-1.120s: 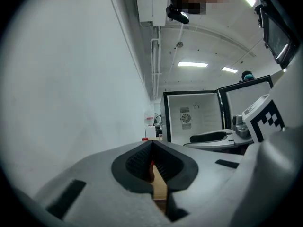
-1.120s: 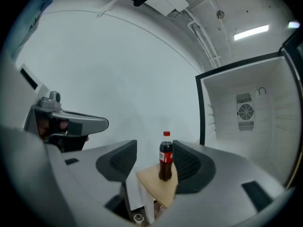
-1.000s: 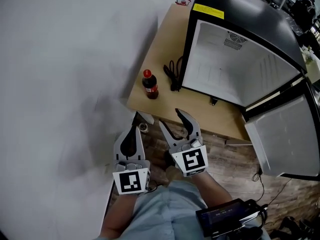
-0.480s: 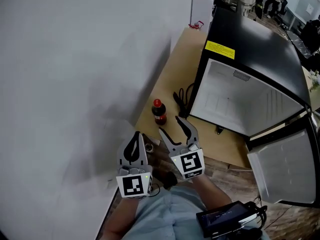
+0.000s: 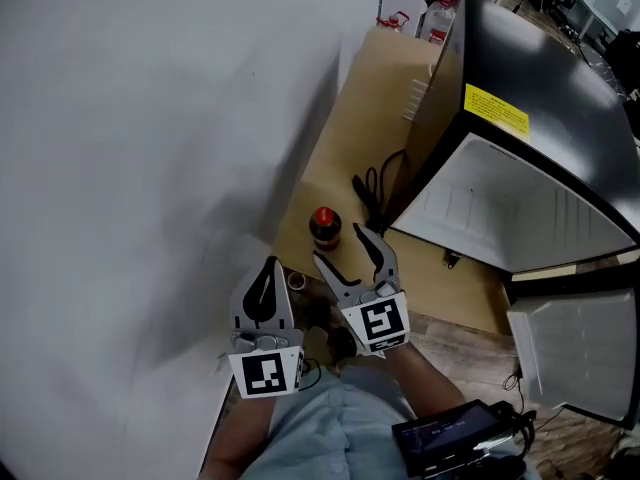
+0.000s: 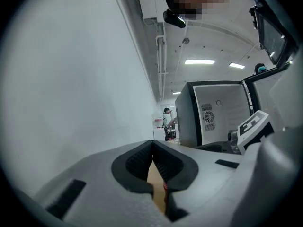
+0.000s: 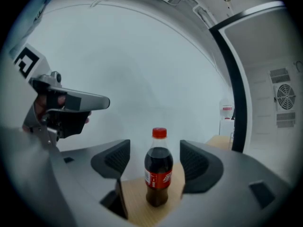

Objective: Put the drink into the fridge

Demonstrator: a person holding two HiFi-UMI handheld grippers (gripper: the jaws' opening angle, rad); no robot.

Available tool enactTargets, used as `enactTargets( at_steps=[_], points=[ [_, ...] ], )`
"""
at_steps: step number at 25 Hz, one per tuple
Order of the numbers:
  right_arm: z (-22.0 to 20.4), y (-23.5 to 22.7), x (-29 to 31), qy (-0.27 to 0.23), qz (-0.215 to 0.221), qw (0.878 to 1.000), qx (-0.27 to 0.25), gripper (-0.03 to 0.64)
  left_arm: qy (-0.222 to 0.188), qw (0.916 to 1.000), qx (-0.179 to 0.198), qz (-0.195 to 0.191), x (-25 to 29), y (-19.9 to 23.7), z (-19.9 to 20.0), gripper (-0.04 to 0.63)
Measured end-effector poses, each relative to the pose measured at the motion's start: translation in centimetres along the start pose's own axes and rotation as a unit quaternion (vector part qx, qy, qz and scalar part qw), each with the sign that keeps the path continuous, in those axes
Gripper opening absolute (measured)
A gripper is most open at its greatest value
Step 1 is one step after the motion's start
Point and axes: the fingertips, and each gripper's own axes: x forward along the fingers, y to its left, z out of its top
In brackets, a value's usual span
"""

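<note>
A cola bottle (image 5: 324,226) with a red cap stands upright on the wooden table (image 5: 372,88), near its front left corner. My right gripper (image 5: 338,245) is open just short of it, and its jaws have just been opening. In the right gripper view the bottle (image 7: 158,183) stands framed between the pads (image 7: 111,162), untouched. The left gripper (image 5: 268,268) is shut and empty, to the left of the right one and beside the wall. In its own view the left gripper (image 6: 152,148) shows its jaws pressed together. The black fridge (image 5: 520,208) stands open on the right.
A black cable (image 5: 372,193) lies on the table between the bottle and the fridge. The fridge door (image 5: 580,353) hangs open at lower right. A white wall (image 5: 140,168) runs close along the left. A dark device (image 5: 450,433) hangs at the person's waist.
Both grippers have moved forward to the table's front edge, and the right one now sits just before the bottle. The right jaws have spread wider. The left jaws stay shut.
</note>
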Motion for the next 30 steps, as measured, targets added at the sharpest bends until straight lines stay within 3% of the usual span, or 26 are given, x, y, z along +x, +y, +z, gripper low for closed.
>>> enactTargets(
  at_steps=[12, 30],
  points=[
    [-5.8, -0.8, 6.0, 0.038, -0.025, 0.999, 0.007, 0.353, 0.061, 0.9975, -0.021, -0.026, 5.0, 2.8, -5.7, 0.009],
    [-7.9, -0.8, 7.6, 0.052, -0.04, 0.998, 0.014, 0.31, 0.072, 0.9952, -0.02, -0.063, 6.7, 3.9, -7.0, 0.009]
  ],
)
